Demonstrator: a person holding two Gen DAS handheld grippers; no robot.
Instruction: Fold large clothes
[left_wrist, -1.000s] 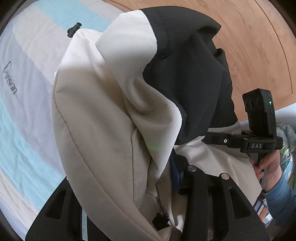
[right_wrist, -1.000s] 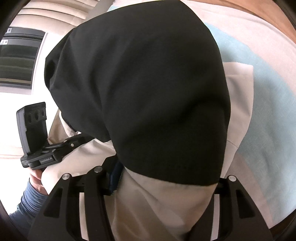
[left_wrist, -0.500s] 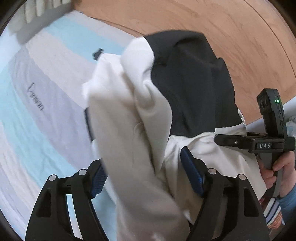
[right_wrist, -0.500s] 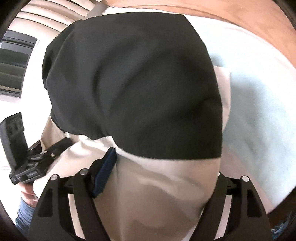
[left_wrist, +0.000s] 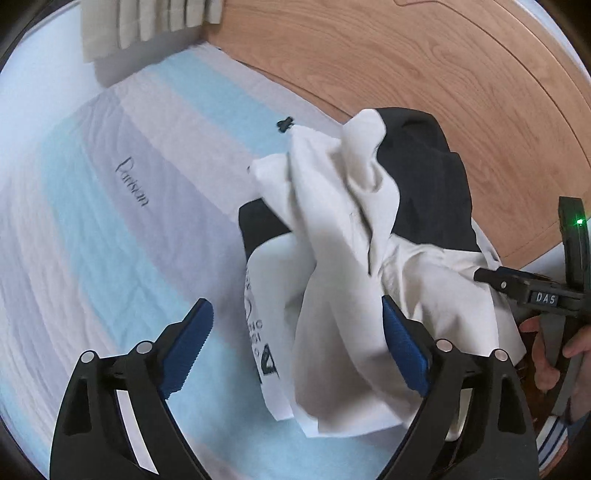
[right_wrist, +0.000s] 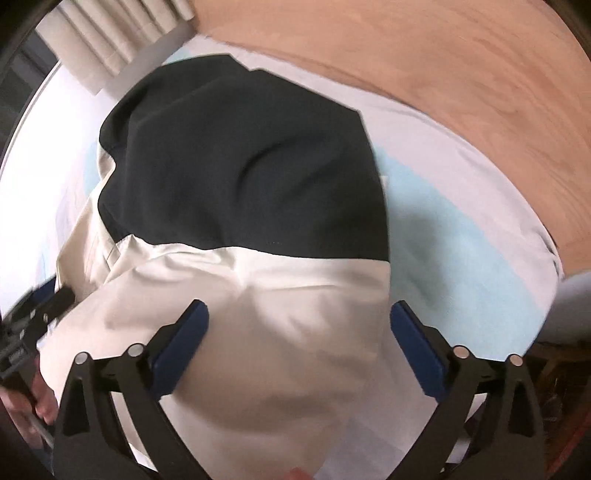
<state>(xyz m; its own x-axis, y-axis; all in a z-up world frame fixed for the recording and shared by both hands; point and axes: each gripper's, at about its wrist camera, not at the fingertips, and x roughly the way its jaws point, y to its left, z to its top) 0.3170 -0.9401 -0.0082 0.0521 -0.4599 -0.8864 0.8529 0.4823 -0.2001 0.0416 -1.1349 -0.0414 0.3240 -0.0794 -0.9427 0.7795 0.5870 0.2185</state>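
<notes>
Jacket (left_wrist: 354, 258), cream and black, now lies bunched on the striped bed (left_wrist: 110, 229) below and ahead of both claws. A second ago we had it pinched. Now the left claw (left_wrist: 297, 332) and the right claw (right_wrist: 299, 332) are opening wide, the cloth beneath them with no pad pressing on it. We judge this fold set down, though the heap looks rumpled and may need smoothing.
</notes>
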